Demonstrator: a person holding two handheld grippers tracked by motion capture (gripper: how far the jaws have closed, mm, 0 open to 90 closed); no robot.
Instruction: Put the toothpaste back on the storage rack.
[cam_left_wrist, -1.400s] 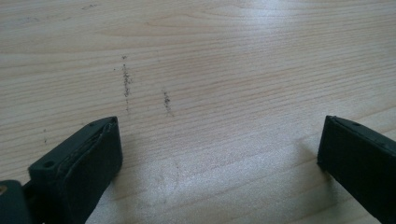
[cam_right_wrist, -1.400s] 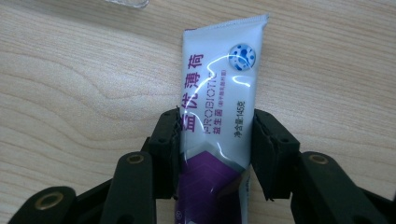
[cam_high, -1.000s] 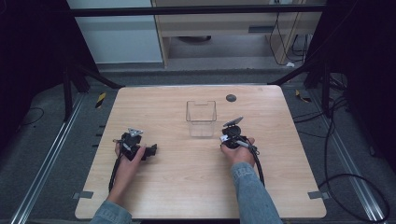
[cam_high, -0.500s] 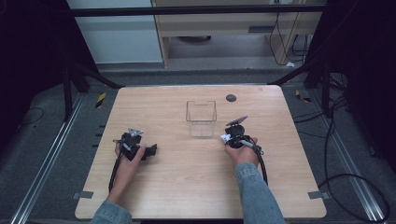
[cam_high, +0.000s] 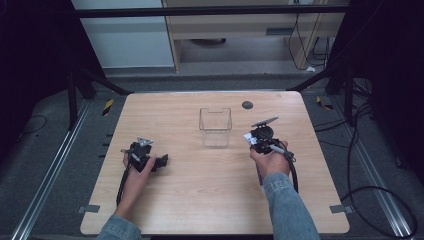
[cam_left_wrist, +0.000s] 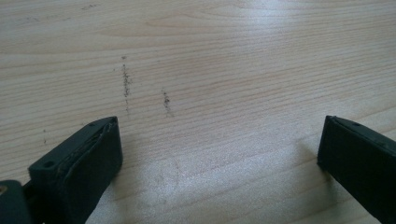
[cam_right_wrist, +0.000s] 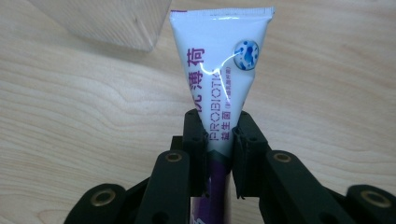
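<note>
Pale wood grain runs across the tabletop (cam_high: 200, 195), and the person's two forearms come in over its near edge, the right one in a denim sleeve (cam_high: 285, 205). Toward the left edge the left gripper (cam_left_wrist: 219, 149) rests low over the bare wood, its two black jaws spread wide apart with nothing between them, a few dark scuff marks on the boards just ahead. Its cable (cam_high: 122, 182) trails back toward the near edge. Right of the middle, the right gripper (cam_right_wrist: 220, 140) is clenched on a white tube (cam_right_wrist: 219, 70) with purple lettering and a small blue dot pattern near its flat crimped end; the jaws have just been closing, and the pads now press the tube's lower body from both sides. The tube stands out beyond the jaws, crimped end farthest away, lifted off the wood. From the high view the same tube (cam_high: 265, 121) shows as a pale sliver tilted above the hand. Just beyond and to the left, near the middle of the tabletop, stands a clear plastic box (cam_high: 215, 126), open at the top. Farther still, close to the far edge, sits a small dark round disc (cam_high: 247, 105).
</note>
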